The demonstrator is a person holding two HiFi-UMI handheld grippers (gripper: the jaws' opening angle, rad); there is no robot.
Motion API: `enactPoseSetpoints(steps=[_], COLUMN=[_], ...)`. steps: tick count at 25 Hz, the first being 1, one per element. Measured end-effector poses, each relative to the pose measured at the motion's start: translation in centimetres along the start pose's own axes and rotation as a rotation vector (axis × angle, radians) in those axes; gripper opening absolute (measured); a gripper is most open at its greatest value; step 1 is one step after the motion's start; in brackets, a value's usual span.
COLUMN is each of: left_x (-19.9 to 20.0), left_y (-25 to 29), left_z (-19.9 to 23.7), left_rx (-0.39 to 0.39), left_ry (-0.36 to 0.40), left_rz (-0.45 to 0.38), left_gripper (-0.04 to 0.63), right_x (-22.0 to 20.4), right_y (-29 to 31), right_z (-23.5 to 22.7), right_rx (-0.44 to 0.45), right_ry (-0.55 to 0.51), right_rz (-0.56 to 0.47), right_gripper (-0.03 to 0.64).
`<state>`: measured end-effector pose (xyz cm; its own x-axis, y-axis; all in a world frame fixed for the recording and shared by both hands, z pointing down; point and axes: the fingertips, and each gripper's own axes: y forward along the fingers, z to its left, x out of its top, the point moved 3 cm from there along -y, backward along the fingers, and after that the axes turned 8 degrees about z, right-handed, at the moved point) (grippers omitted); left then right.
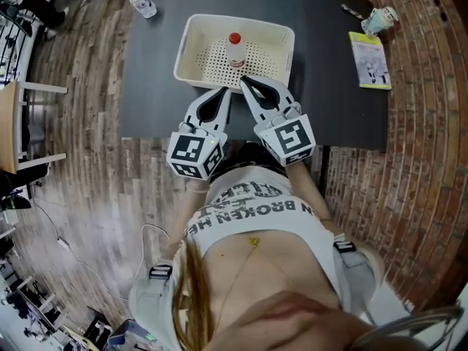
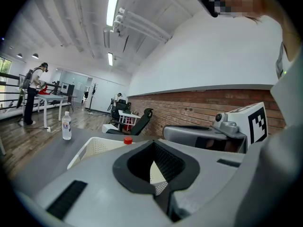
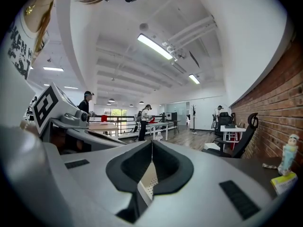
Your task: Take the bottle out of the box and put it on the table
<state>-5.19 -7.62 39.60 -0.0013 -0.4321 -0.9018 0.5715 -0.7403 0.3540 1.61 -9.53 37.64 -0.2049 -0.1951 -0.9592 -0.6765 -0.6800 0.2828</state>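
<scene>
A clear bottle with a red cap point(image 1: 235, 47) stands upright inside the white perforated box point(image 1: 191, 41) on the dark table point(image 1: 325, 93). My left gripper point(image 1: 226, 91) and right gripper point(image 1: 244, 80) lie side by side at the box's near rim, both pointing at it, both shut and empty. The left gripper view shows my left gripper point(image 2: 154, 141) with its jaws closed; the red cap point(image 2: 128, 140) and the box point(image 2: 92, 148) lie just beyond them. In the right gripper view my right gripper point(image 3: 152, 140) is closed too, with a bit of the box's wall point(image 3: 149, 183) showing under its tips.
A second water bottle point(image 1: 142, 2) stands at the table's far left corner. A green booklet point(image 1: 371, 59) and a small figurine point(image 1: 380, 19) lie at the far right. Office chairs, desks and other people stand beyond the table.
</scene>
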Motion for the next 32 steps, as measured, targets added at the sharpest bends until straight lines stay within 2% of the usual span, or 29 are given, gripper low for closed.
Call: enactPoseSetpoints(steps=[10,16,20,28,32], left_x=[0.4,0.6,1.1,2.5,2.8], left_y=[2.5,3.0,3.5,5.0,5.1], left_z=[-0.1,0.4,0.8,2.3,3.7], left_rx=[0.081,0.097,0.072,-0.037,-0.074], left_ry=[-0.023,-0.004,0.016,0.069,0.071], left_rz=[-0.027,-0.01,0.0,0.035,0.046], left_gripper=[0.003,0.003,0.003,0.002,0.003], right_x=[-0.3,-0.5,-0.5,-0.4,-0.1], right_y=[1.5,2.4,2.6,3.8,4.8], right_z=[-2.9,-3.2,-3.6,-4.8,-4.9], right_rx=[0.083,0.097,0.062,-0.049,-0.09], right_ry=[-0.036,-0.031,-0.013,0.035,0.046], right_rz=[0.007,0.015,0.016,0.019,0.019], right_gripper=[0.009,0.009,0.009,0.009,0.009])
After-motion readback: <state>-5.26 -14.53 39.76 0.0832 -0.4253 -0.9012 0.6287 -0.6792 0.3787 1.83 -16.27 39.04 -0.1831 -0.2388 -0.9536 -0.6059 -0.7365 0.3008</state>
